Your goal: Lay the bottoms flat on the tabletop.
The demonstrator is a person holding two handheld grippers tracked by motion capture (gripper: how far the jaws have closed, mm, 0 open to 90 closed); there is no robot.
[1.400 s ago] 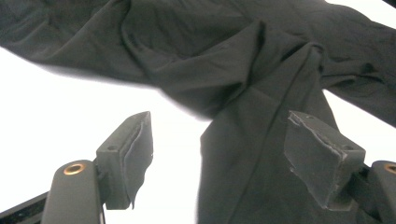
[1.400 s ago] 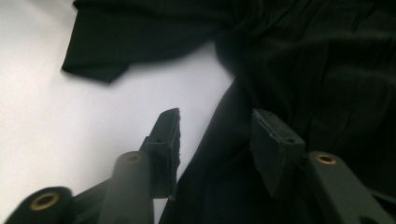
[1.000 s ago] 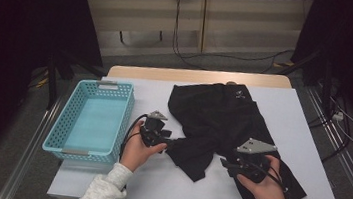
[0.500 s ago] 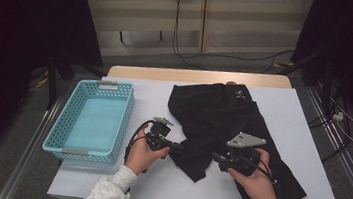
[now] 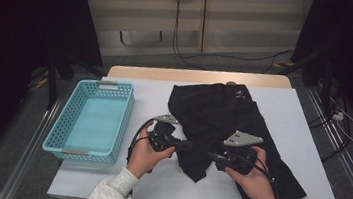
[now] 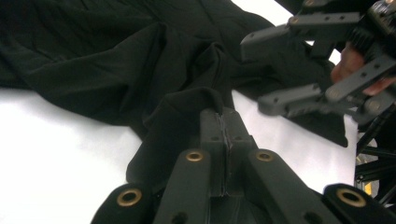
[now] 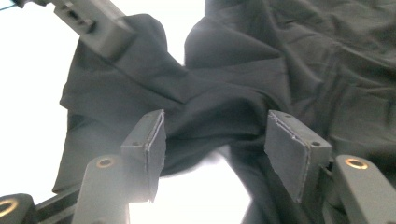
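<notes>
The black garment (image 5: 231, 131) lies spread and rumpled on the white tabletop (image 5: 308, 119), right of the blue basket (image 5: 92, 120). It looks thin, limp and light, so it will likely sag and drape from whichever point is lifted; an edge or a bunched fold is the safest hold. The left hand-held gripper (image 6: 223, 133) has just closed and pinches a fold near the near-left edge. The right hand-held gripper (image 7: 215, 149) stands open over a nearby ridge of cloth, gripping nothing.
</notes>
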